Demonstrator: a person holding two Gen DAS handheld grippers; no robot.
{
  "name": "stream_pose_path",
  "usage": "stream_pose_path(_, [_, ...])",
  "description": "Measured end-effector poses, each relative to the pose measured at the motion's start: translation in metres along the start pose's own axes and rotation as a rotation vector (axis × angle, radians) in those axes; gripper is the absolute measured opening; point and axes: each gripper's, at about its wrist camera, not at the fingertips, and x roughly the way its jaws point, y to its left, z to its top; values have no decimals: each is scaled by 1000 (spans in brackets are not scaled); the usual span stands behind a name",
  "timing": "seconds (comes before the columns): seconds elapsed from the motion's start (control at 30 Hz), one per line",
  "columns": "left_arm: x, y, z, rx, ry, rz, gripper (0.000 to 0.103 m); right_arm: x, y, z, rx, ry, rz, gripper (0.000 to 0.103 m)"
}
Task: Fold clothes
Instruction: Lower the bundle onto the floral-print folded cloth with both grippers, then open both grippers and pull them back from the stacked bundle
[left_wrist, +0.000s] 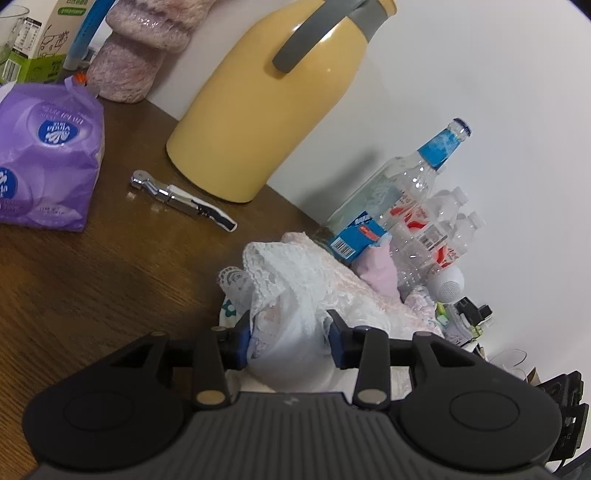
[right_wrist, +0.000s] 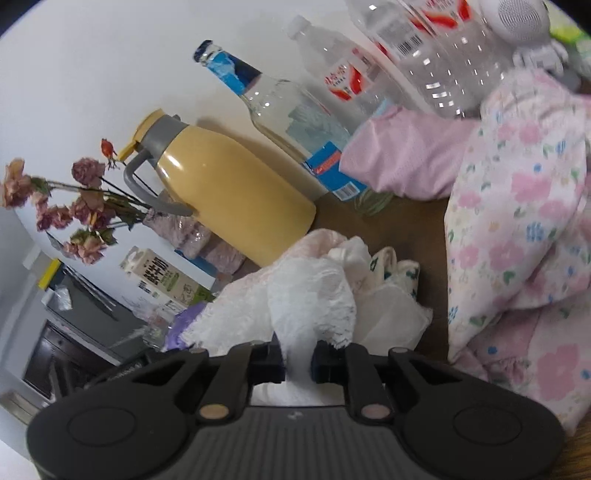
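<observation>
Left wrist view: left gripper (left_wrist: 290, 332), angled downward, pinches the white lace garment (left_wrist: 284, 288); right gripper (right_wrist: 298, 360) likewise.

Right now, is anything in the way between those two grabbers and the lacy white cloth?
Nothing visible. The left hand-held gripper and right hand-held gripper each already have the white lace garment between their fingers.

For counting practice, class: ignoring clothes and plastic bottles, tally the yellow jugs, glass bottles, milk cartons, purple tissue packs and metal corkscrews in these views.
Yellow jug with grey handle: 1
Clear glass bottle with blue neck label: 1
White-and-green milk carton: 1
Purple plastic tissue pack: 1
Chrome corkscrew: 1
Total: 5
</observation>
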Motion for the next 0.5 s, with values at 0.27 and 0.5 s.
stream_pose_path(0.27, [-8,2,8,53,-14,20,33,-20,9,7,-45,-30,-99,39])
stream_pose_path(0.5, [-16,3,16,57,-16,50,49,-56,45,10,-243,-218,-323,42])
